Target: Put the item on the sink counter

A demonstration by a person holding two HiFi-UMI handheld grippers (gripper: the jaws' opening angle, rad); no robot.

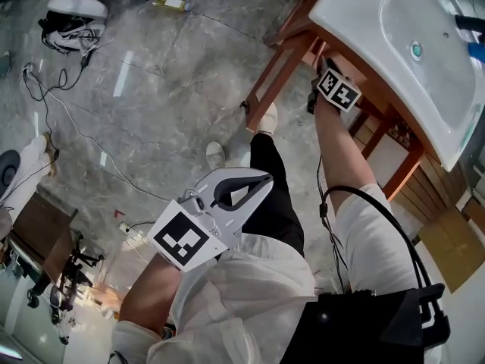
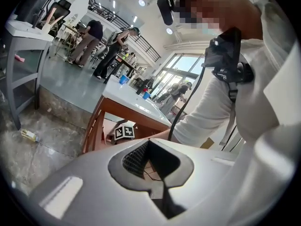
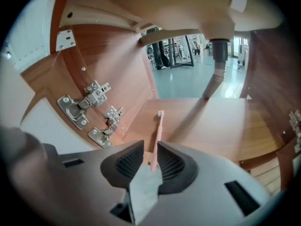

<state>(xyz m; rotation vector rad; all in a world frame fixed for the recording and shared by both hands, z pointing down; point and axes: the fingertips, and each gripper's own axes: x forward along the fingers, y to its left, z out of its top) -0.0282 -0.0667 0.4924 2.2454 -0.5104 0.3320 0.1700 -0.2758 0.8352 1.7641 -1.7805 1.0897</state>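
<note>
R tool (image 3: 150,145) open, pink toothbrush (image 3: 159,126) loose between pads; L tool (image 2: 148,141) shut.

Wooden shelf (image 3: 211,131), toothbrush (image 3: 157,138) seemingly flat.

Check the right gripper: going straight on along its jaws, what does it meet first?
The pink toothbrush, lying on the wooden shelf. Its handle end already sits between the open jaws of the right gripper. Past it there is probably only bare shelf, though depth is hard to judge.
</note>
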